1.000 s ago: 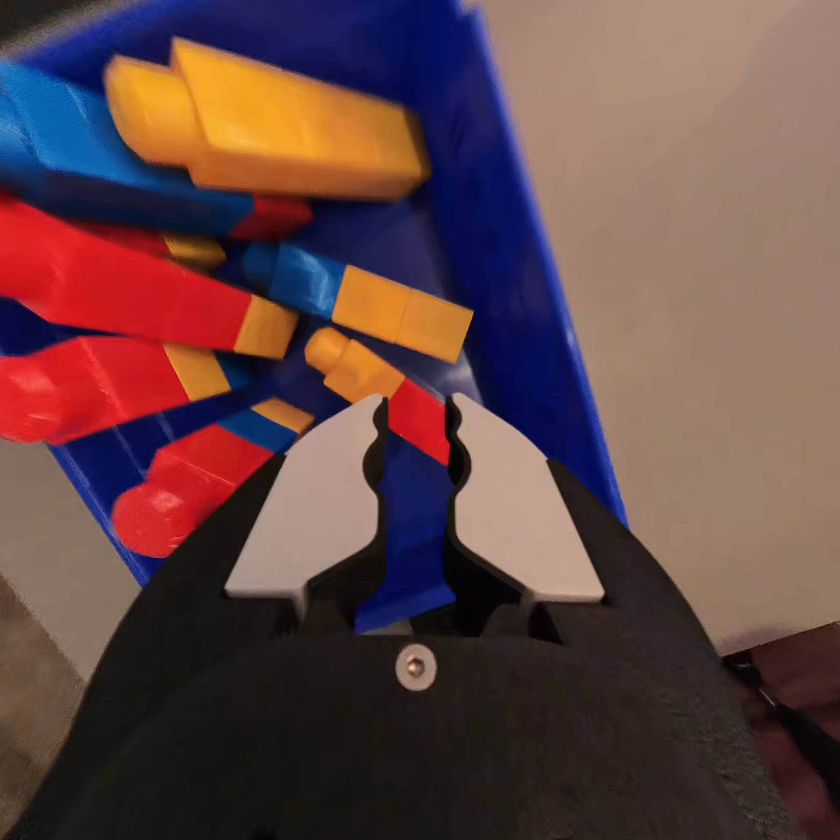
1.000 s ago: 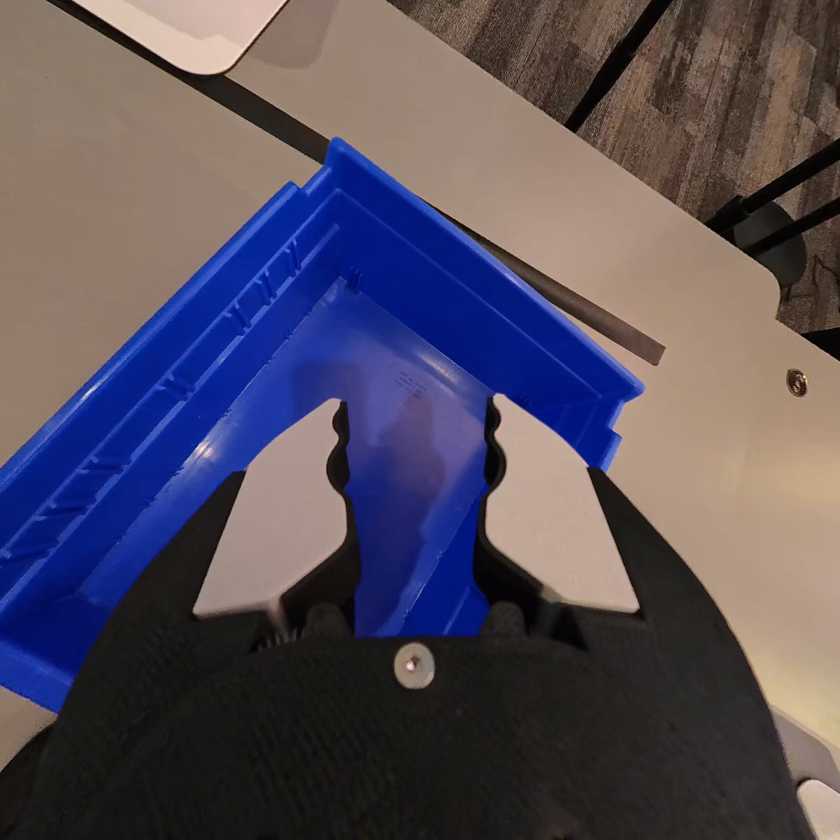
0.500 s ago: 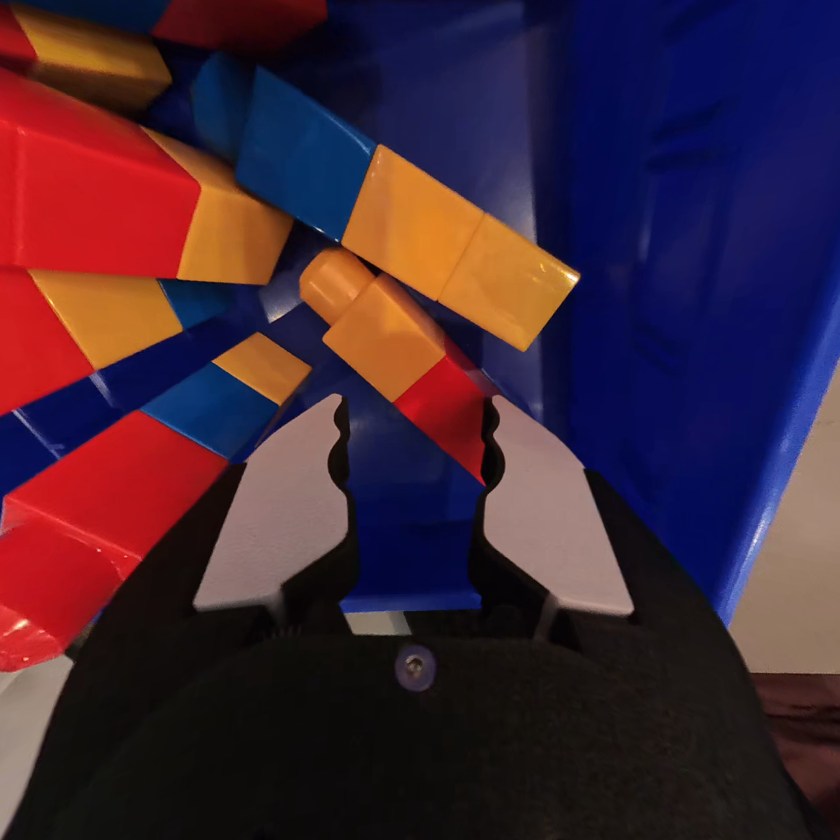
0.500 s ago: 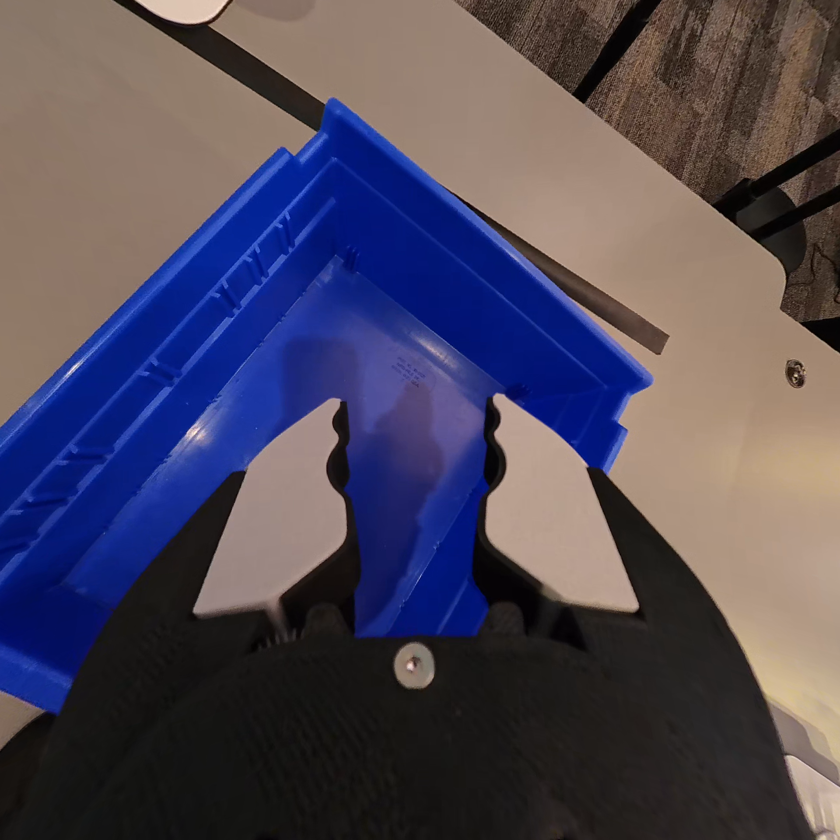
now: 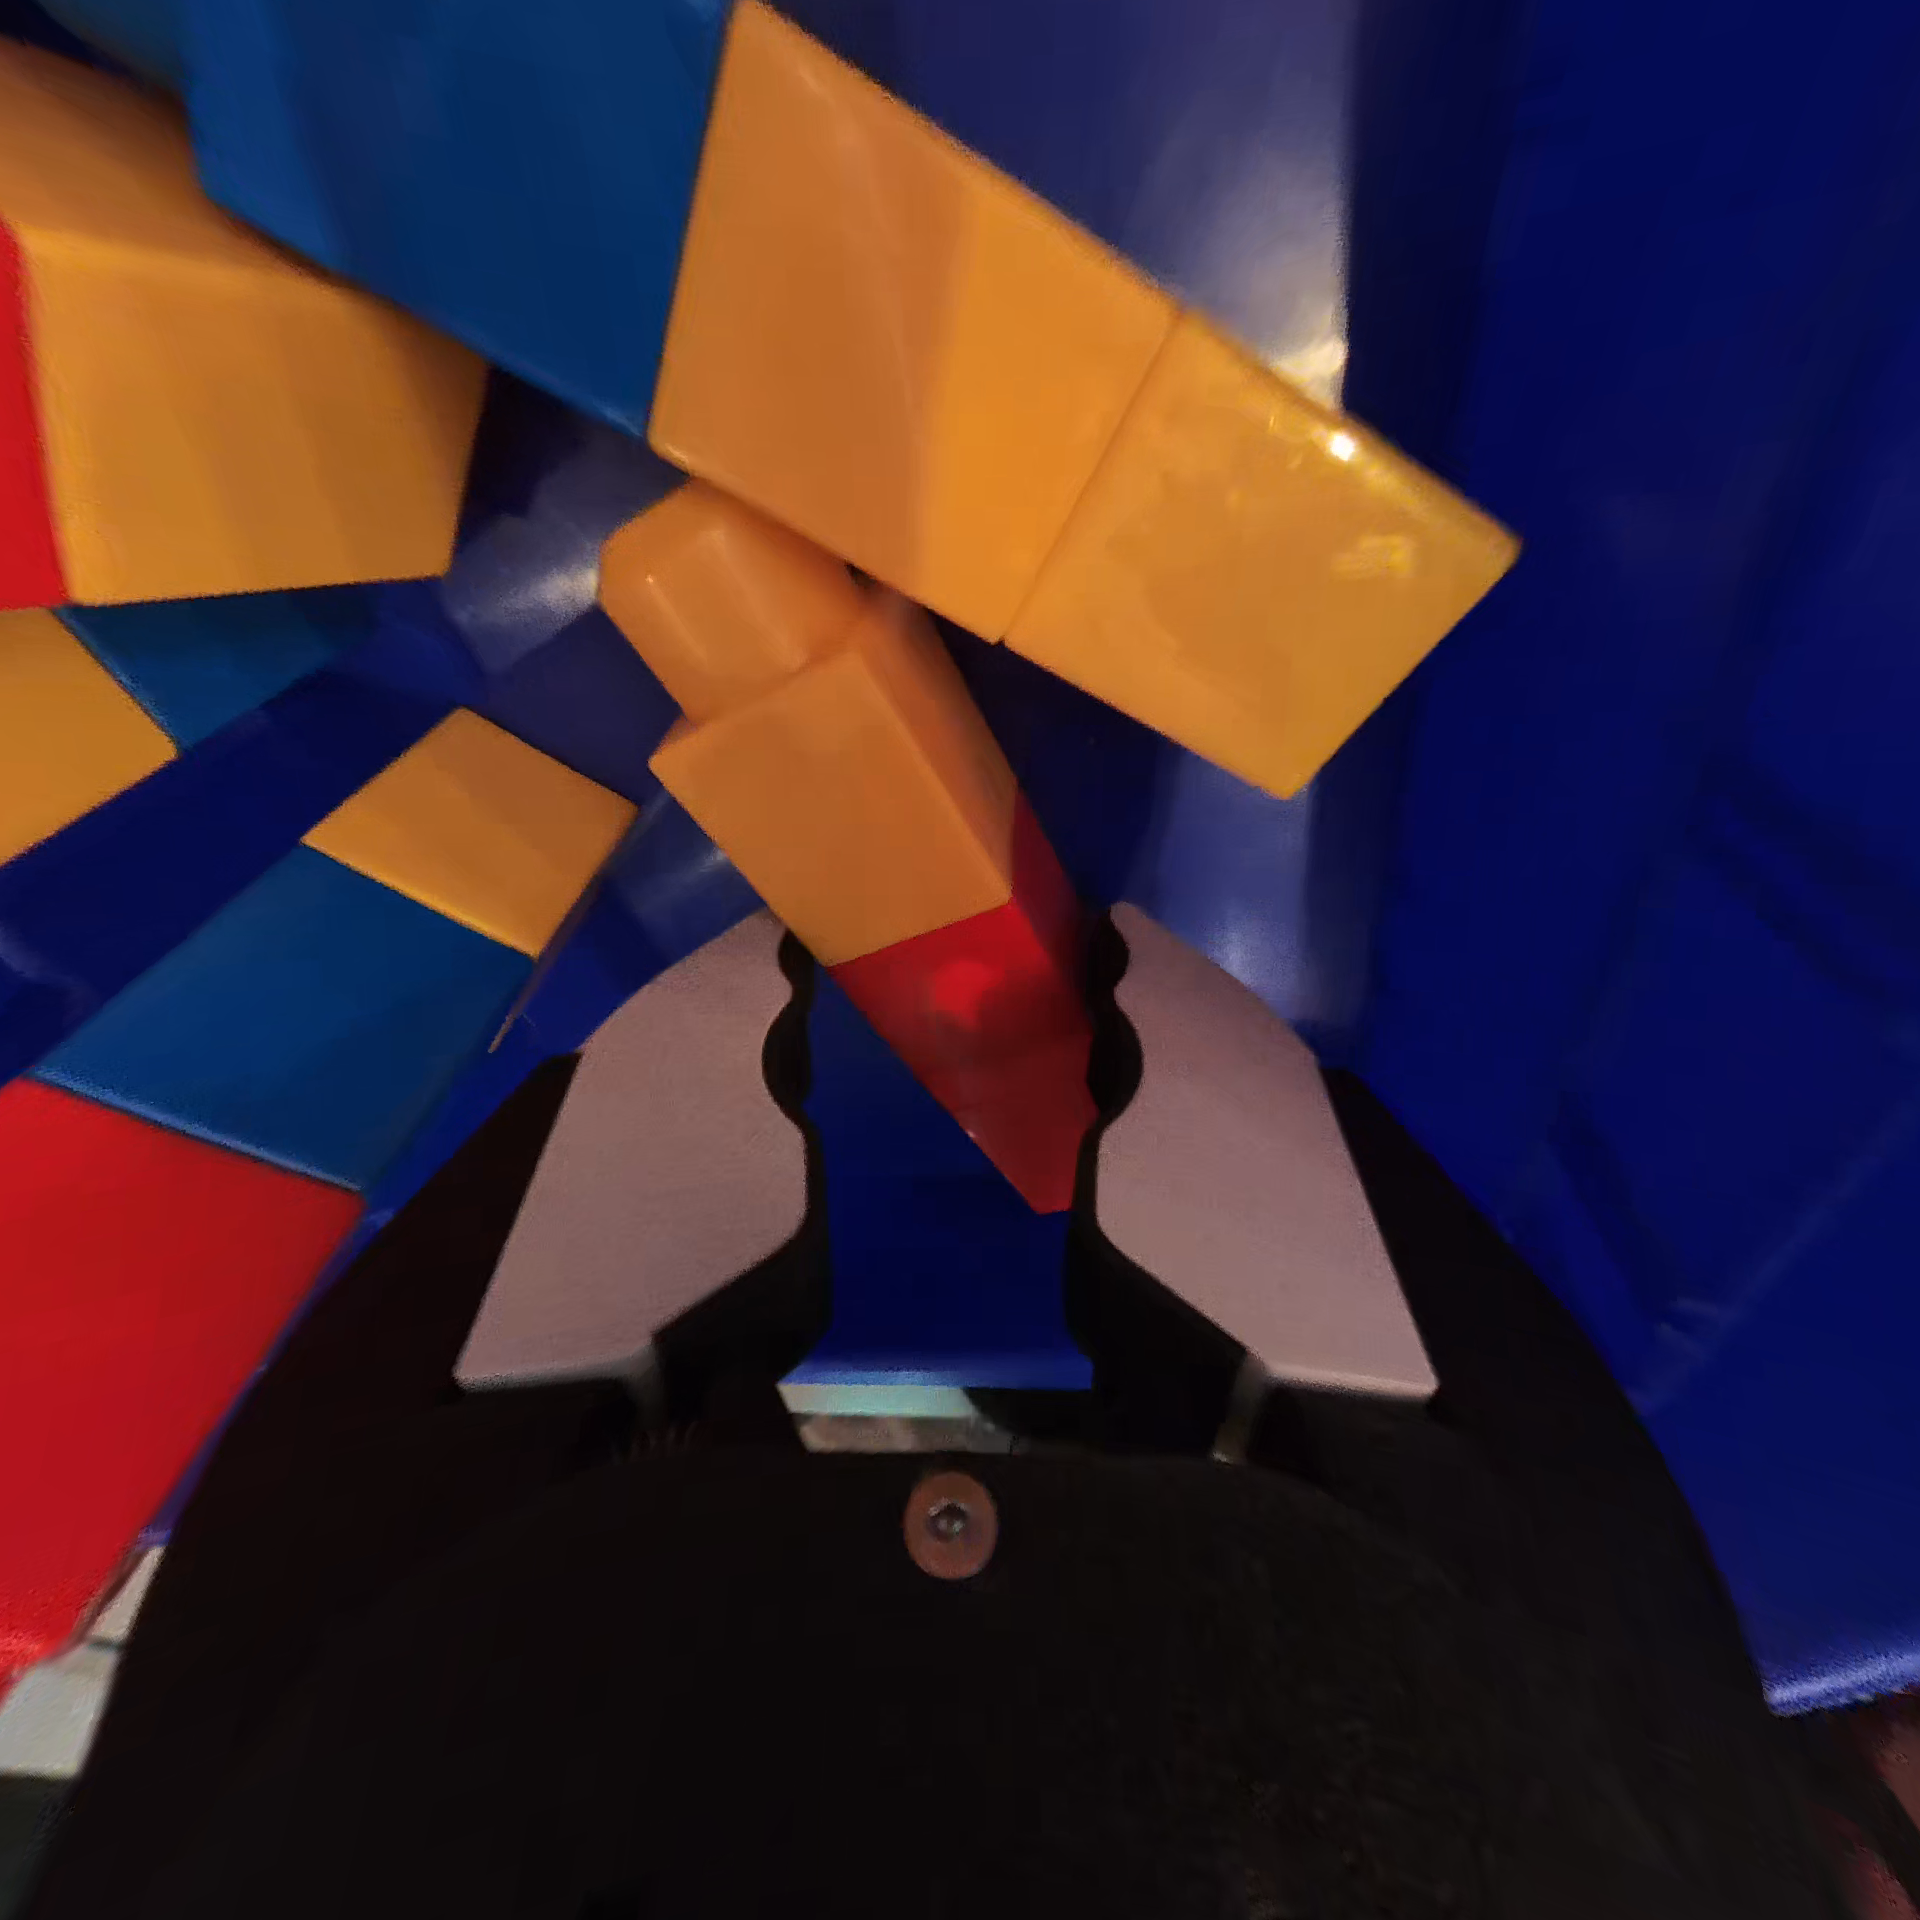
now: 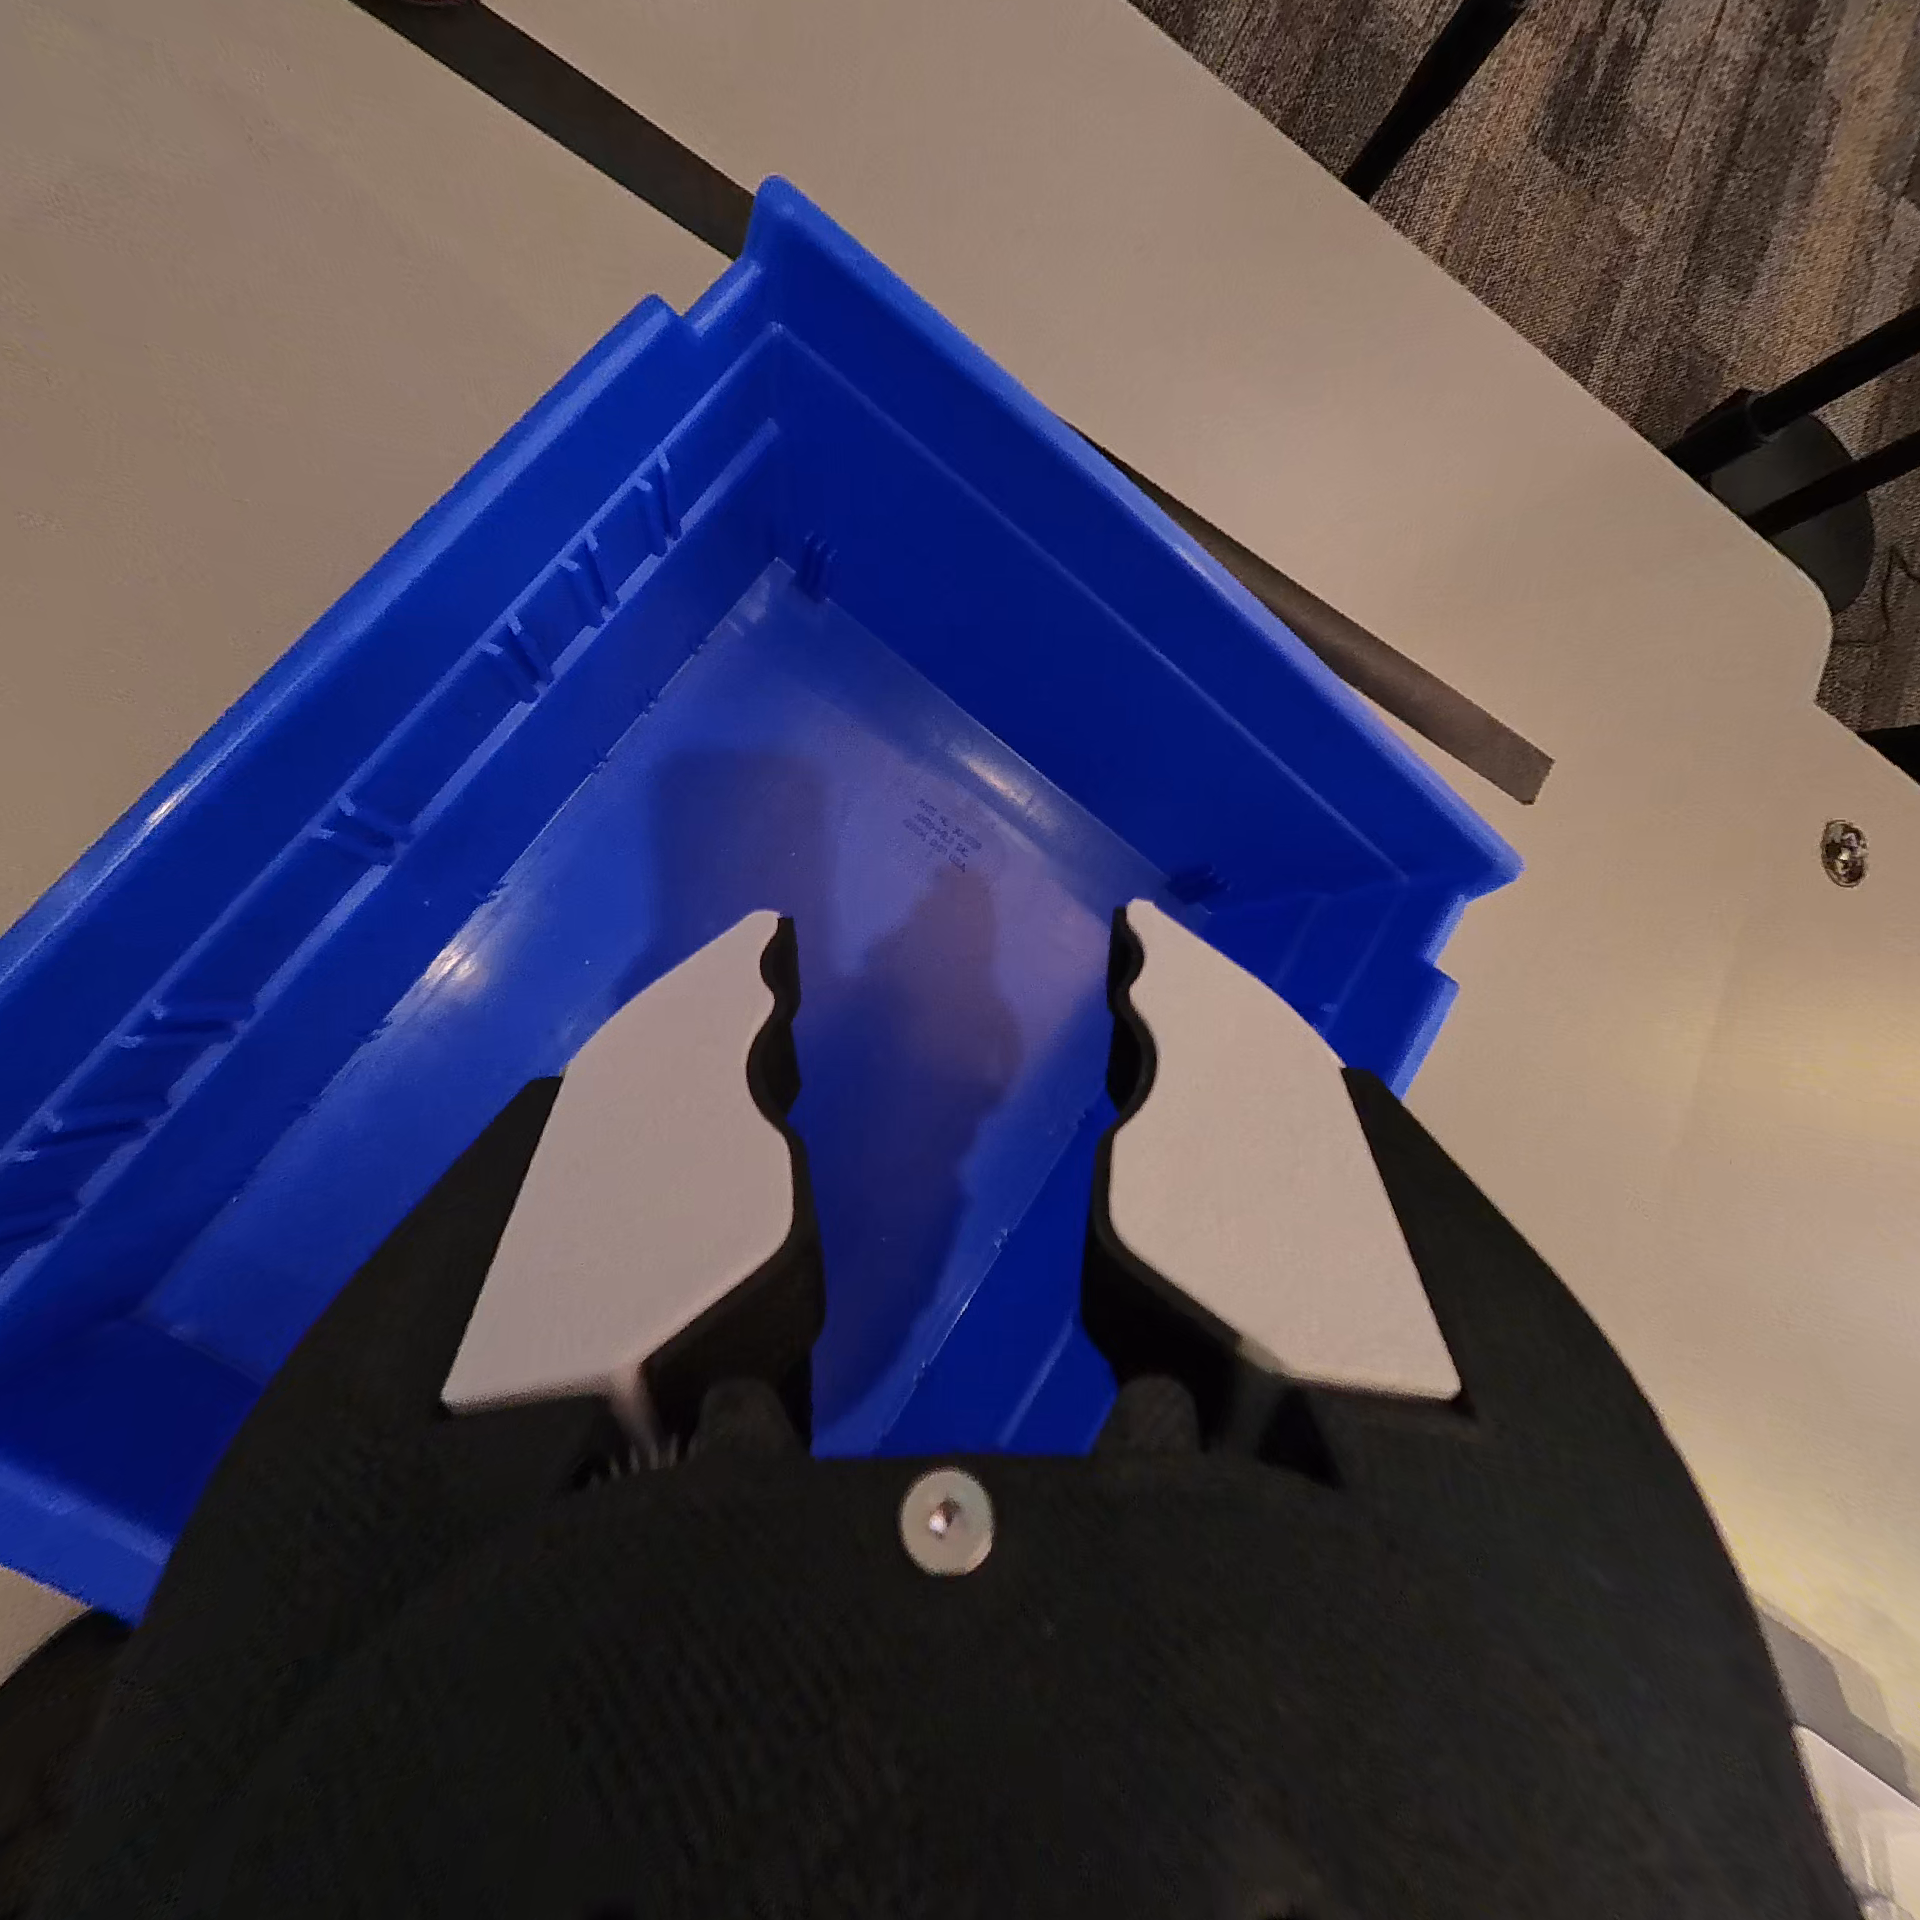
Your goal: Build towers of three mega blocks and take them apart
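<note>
Blocks at the jaws, spare bin bare

Left gripper (image 5: 951, 1023) reaches into a blue bin (image 5: 1662, 935) of stacked blocks, fingers spread around a red block (image 5: 977, 1049) joined to a yellow block (image 5: 831, 821); contact on its right looks possible, blurred. Right gripper (image 6: 951, 1023) hangs open over an empty bin (image 6: 1091, 540).

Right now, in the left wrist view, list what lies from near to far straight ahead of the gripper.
Left gripper, jaws open → red block between the fingers → yellow block joined to it, with its stud → long yellow piece across the top, all inside the blue bin.
</note>
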